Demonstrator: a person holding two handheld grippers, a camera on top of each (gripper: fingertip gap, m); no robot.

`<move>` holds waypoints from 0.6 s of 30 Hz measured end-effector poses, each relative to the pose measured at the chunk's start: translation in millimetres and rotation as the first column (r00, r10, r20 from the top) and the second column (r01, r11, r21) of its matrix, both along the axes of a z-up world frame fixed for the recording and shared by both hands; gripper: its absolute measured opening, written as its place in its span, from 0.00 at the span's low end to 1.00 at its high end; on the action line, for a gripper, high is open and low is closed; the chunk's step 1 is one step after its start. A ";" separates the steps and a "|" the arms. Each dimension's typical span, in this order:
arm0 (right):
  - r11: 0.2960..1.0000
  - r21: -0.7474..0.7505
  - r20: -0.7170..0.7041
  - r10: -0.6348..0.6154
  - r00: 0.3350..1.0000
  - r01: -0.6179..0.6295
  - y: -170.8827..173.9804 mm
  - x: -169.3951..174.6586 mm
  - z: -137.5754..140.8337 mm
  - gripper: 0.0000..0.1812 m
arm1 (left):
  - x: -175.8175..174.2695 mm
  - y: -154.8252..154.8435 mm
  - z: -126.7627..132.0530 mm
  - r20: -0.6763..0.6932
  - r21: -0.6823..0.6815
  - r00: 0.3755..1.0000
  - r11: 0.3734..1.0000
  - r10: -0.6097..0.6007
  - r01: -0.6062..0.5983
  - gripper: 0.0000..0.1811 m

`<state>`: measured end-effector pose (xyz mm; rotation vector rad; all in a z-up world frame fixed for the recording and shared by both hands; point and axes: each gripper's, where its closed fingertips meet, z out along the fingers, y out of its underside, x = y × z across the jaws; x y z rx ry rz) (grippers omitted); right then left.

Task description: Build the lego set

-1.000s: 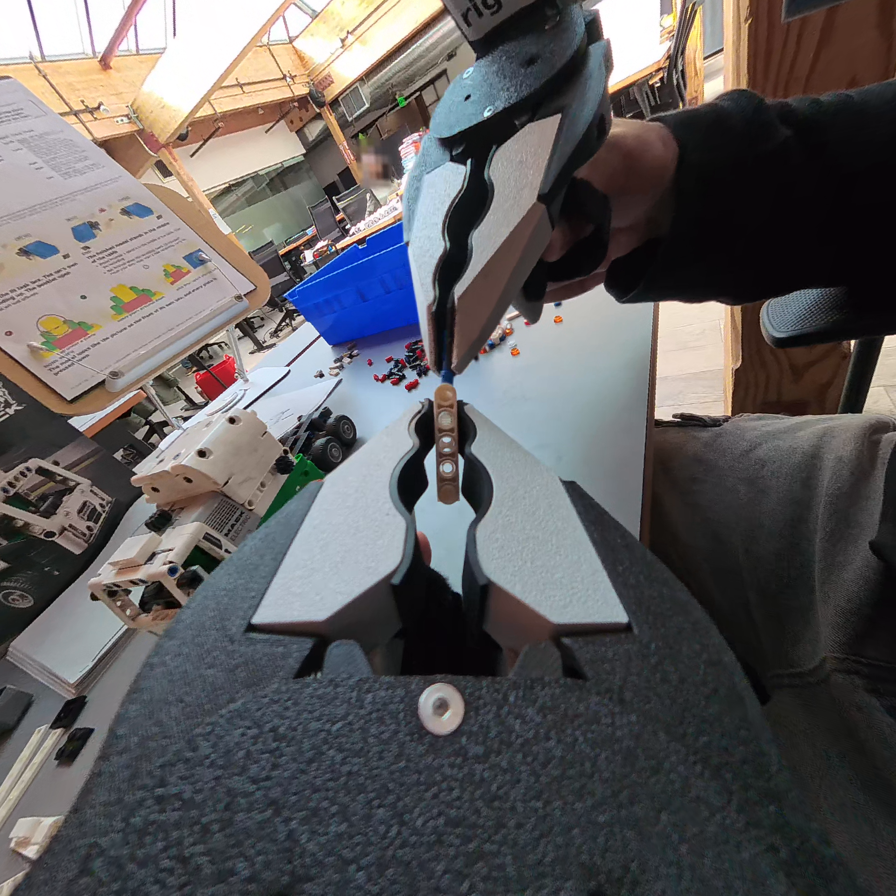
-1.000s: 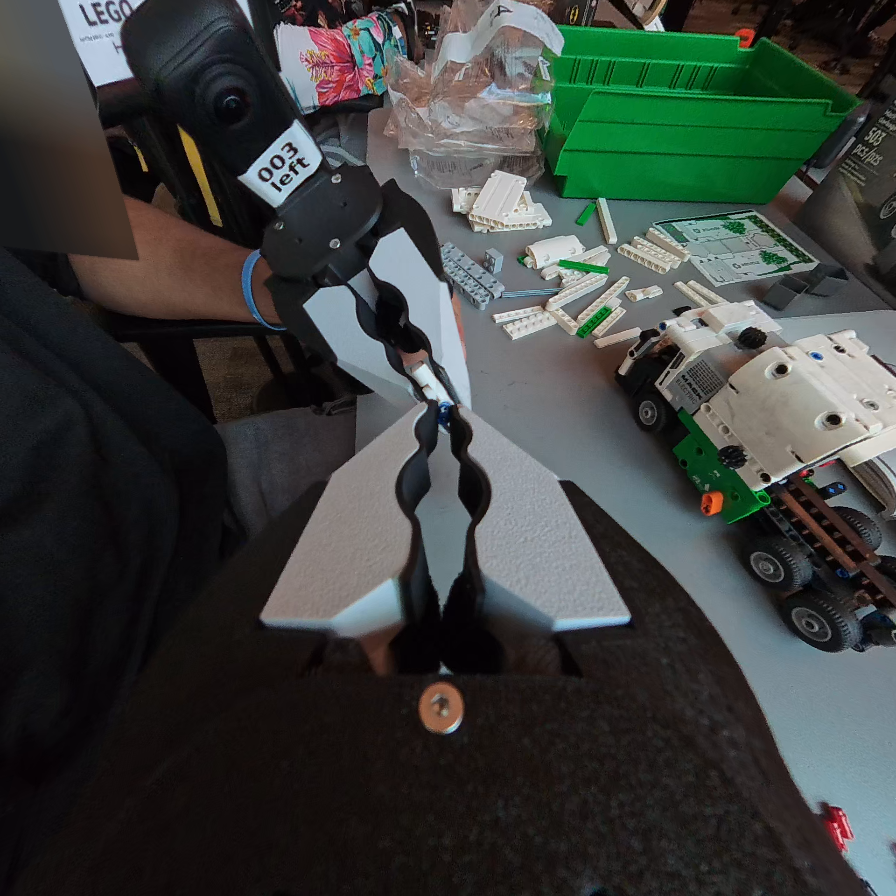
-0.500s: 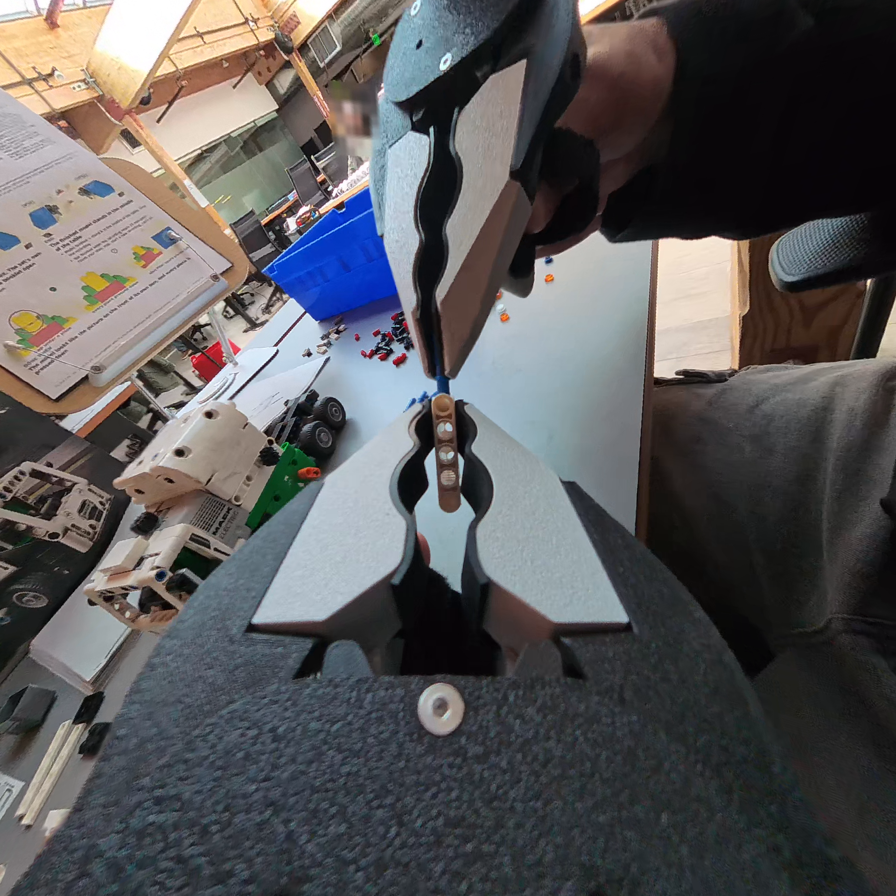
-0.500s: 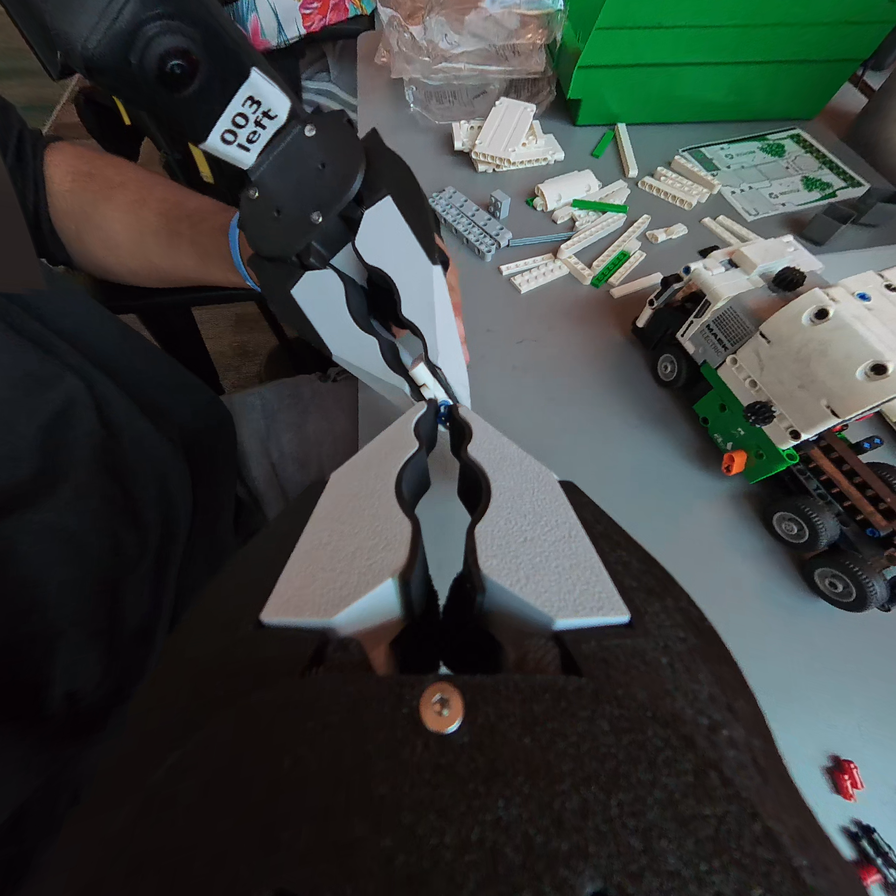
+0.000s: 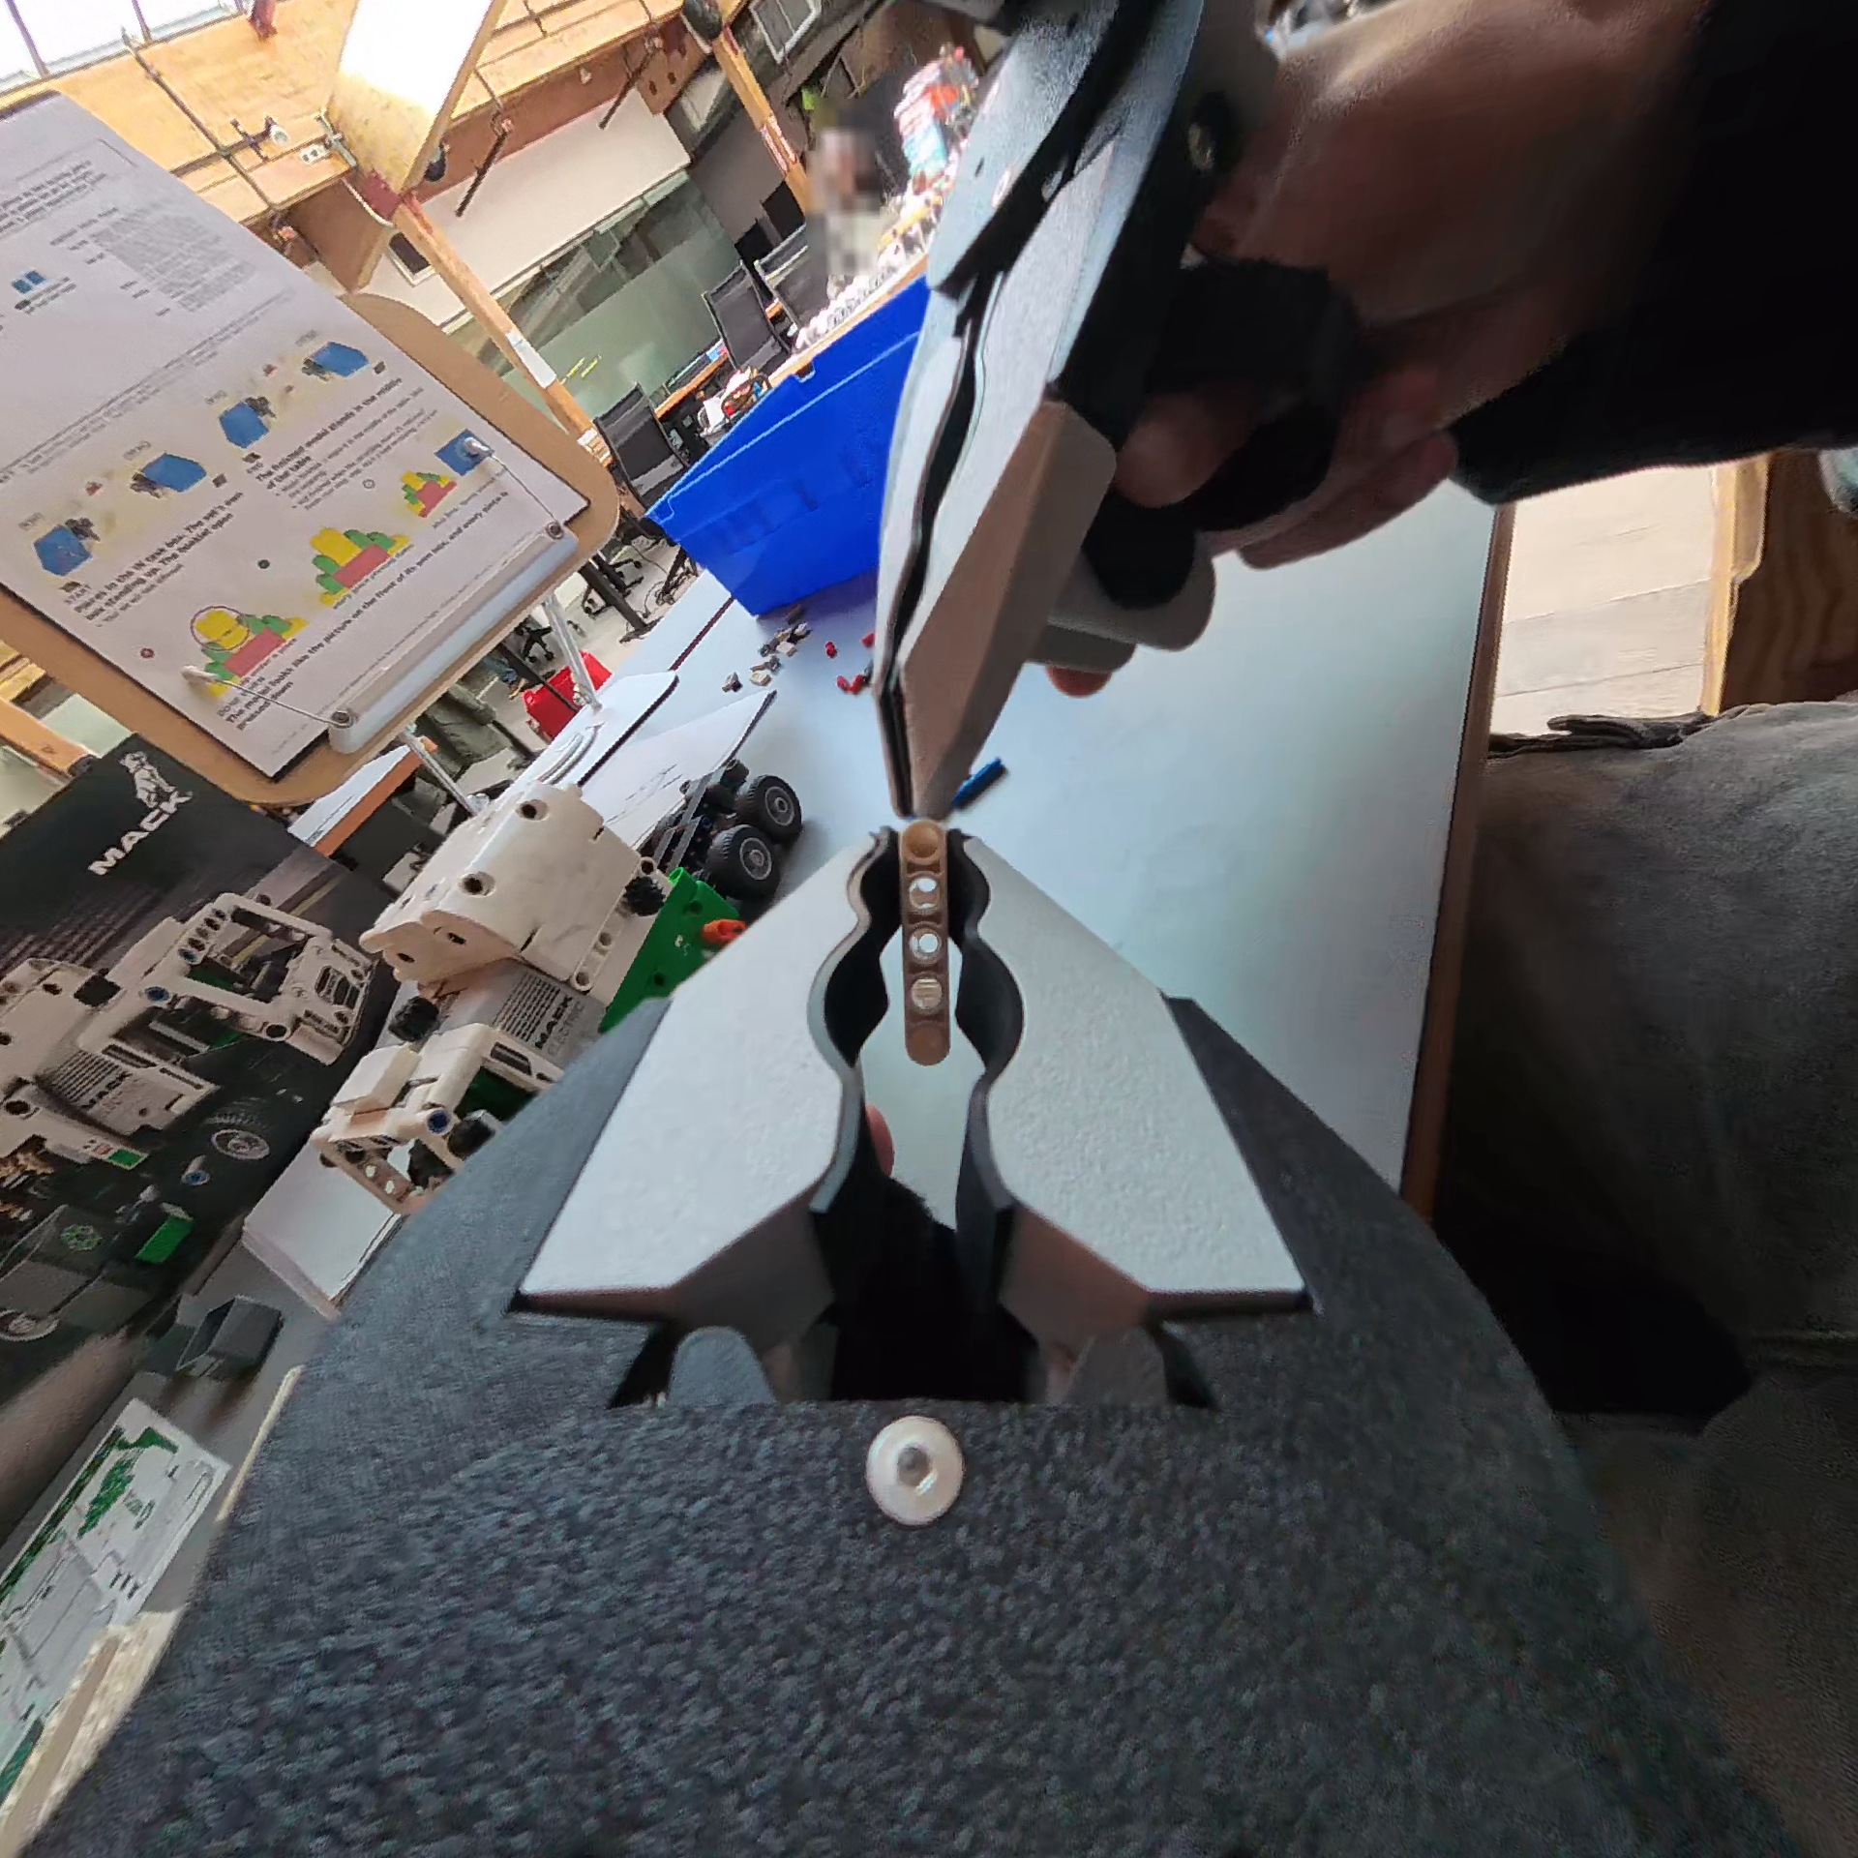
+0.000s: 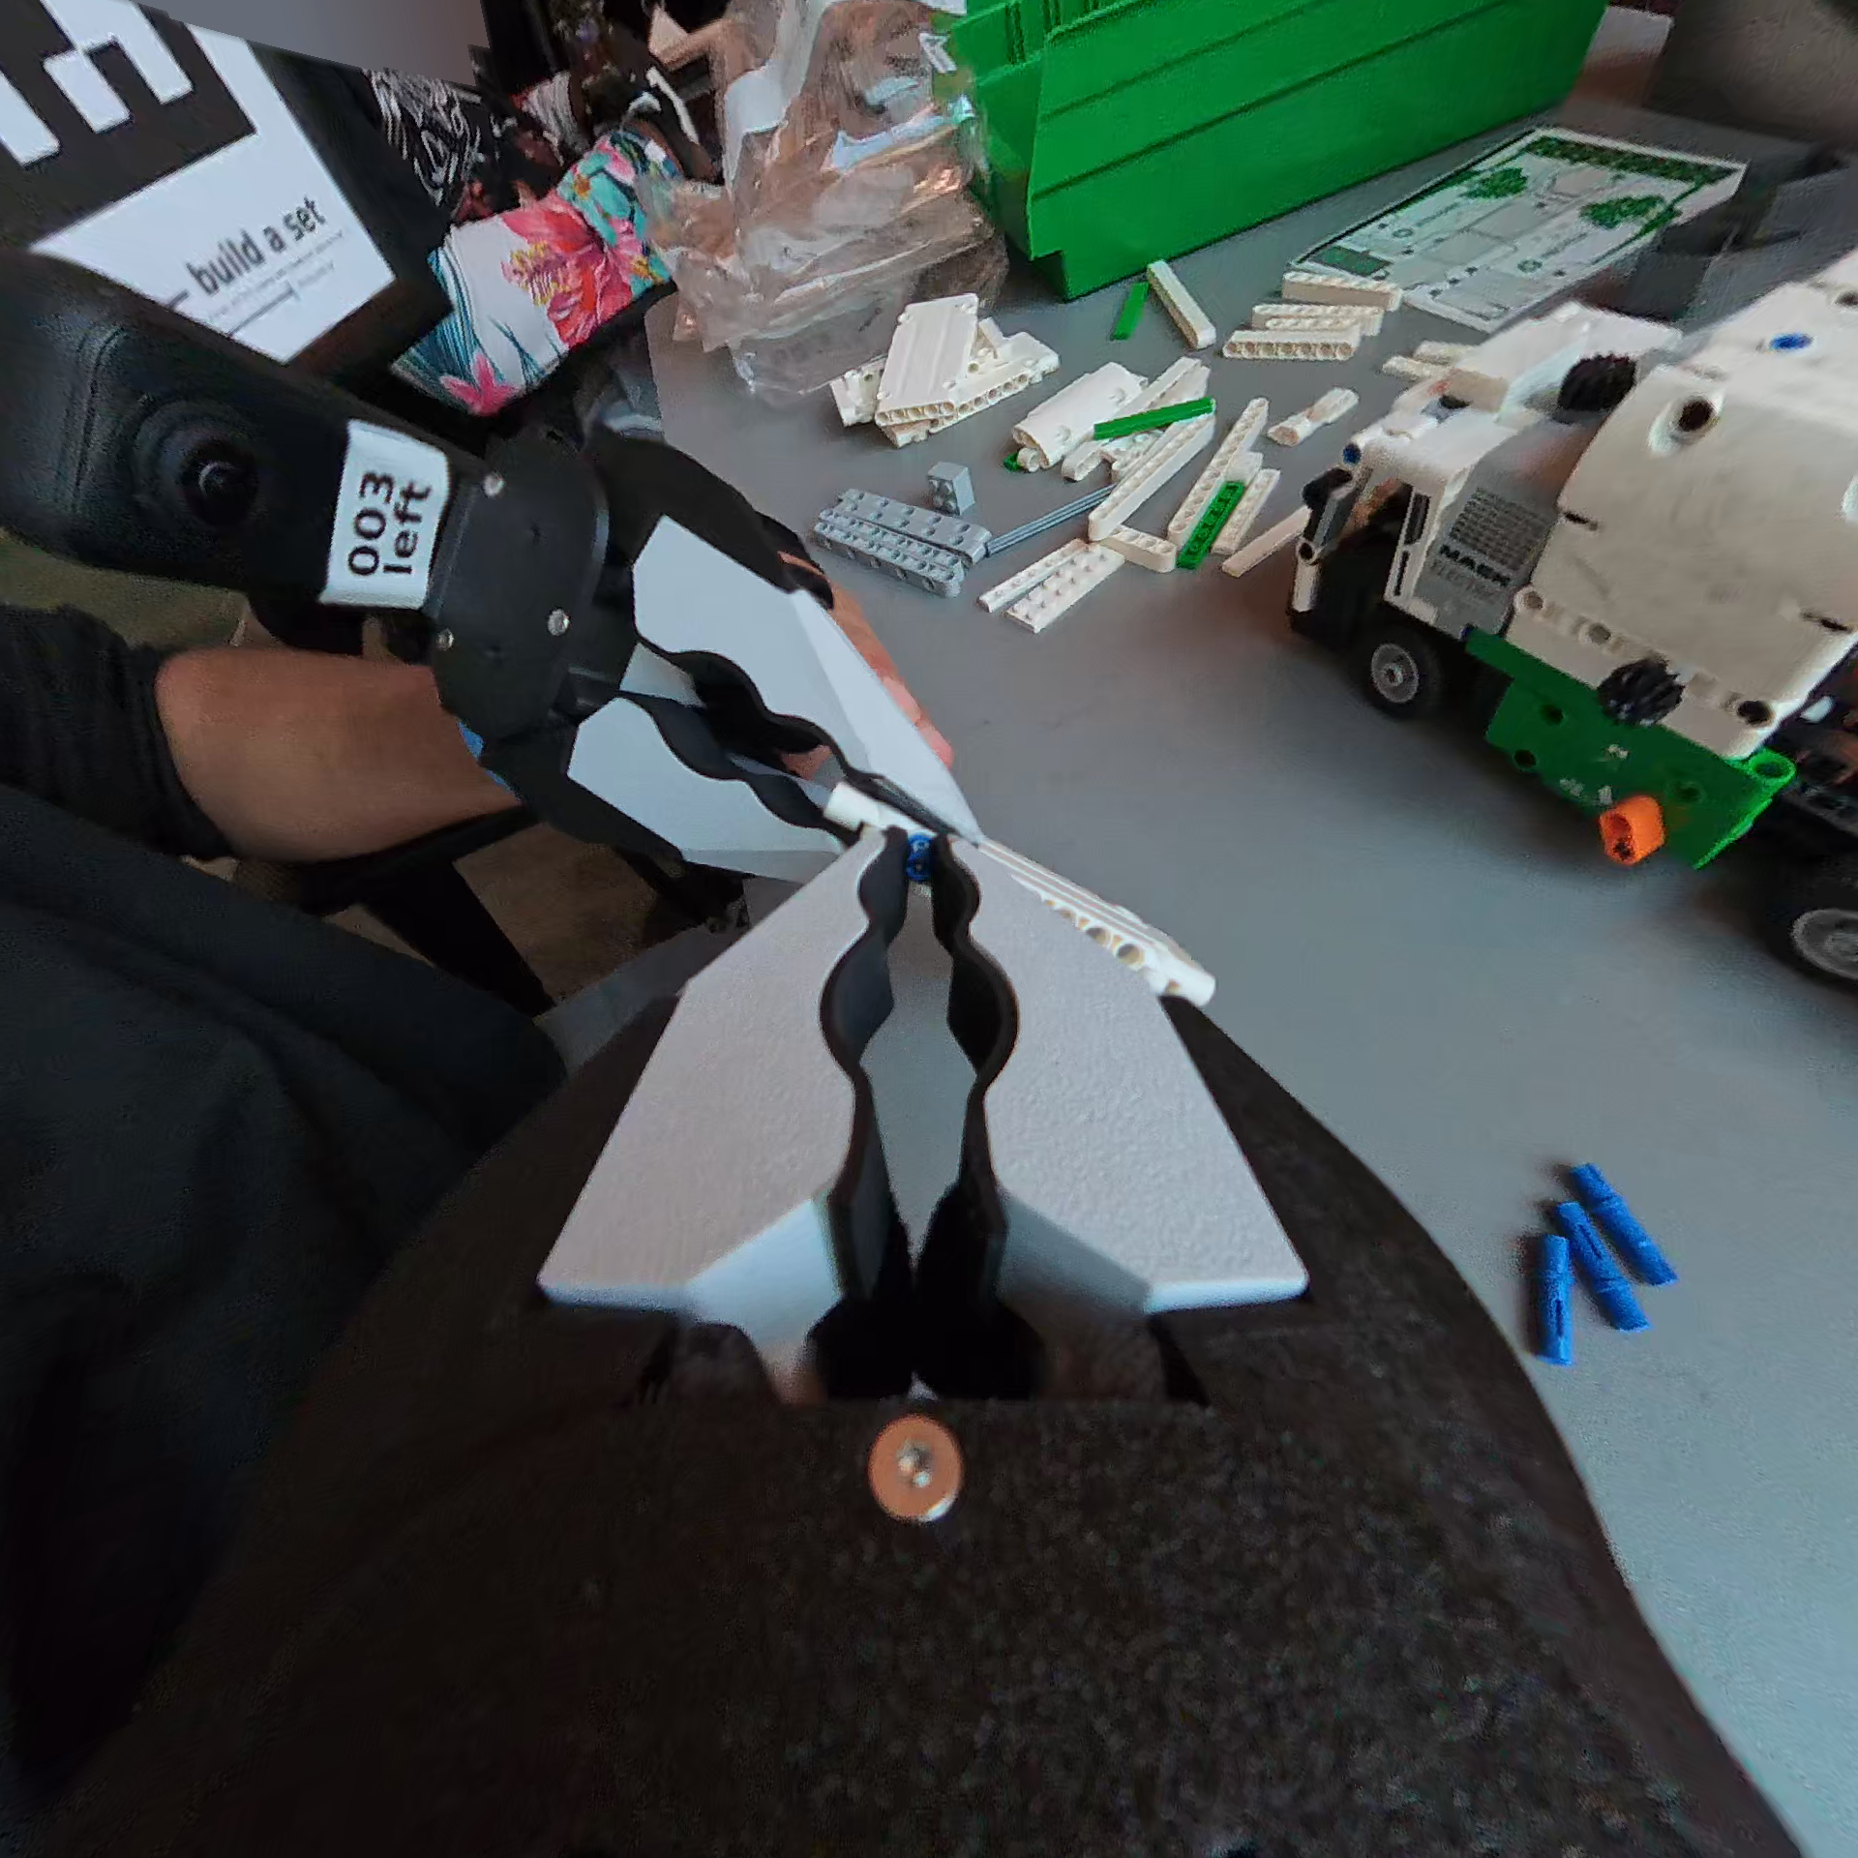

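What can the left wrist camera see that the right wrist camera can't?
Only the left wrist view shows the blue bin and the instruction board. Only the right wrist view shows the green bin, loose white beams and three blue pins. Both show the white and green truck, and both tongs meeting tip to tip: left gripping a beam, right pinching a blue pin.

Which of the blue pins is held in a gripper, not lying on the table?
The blue pin pinched between the right gripper tips; three other blue pins lie loose together on the table.
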<state>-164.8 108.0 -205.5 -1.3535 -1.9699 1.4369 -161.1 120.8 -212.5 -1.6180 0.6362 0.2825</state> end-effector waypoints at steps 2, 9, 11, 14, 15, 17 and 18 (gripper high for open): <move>0.998 -0.054 0.005 -0.010 1.000 0.010 0.5 -1.4 0.0 0.02 | -2.0 0.6 -1.0 -0.005 -0.005 1.000 1.000 0.013 -0.014 0.03; 0.999 -0.040 -0.053 0.019 0.998 -0.021 -0.9 -2.0 6.8 0.02 | -2.2 -0.3 3.6 0.016 0.021 1.000 1.000 0.004 -0.004 0.03; 0.999 0.033 -0.086 0.045 0.995 -0.042 2.8 1.3 7.8 0.07 | -3.7 -0.3 5.8 0.036 0.028 0.999 1.000 0.004 -0.005 0.03; 0.995 0.092 -0.116 0.048 0.992 -0.037 8.4 4.2 11.6 0.05 | -3.8 -0.6 6.4 0.042 0.029 0.999 1.000 0.000 -0.002 0.03; 0.995 0.091 -0.128 0.051 0.990 -0.040 6.8 4.4 14.2 0.05 | -3.2 -0.4 5.4 0.034 0.026 0.999 1.000 0.000 -0.001 0.03; 0.995 0.097 -0.138 0.048 0.989 -0.034 6.1 3.0 16.2 0.05 | -1.9 -0.1 3.7 0.019 0.022 1.000 1.000 0.000 0.000 0.03; 0.994 0.100 -0.136 0.047 0.990 -0.034 6.0 2.5 15.7 0.04 | -1.7 -0.1 3.6 0.016 0.022 1.000 1.000 0.000 0.000 0.03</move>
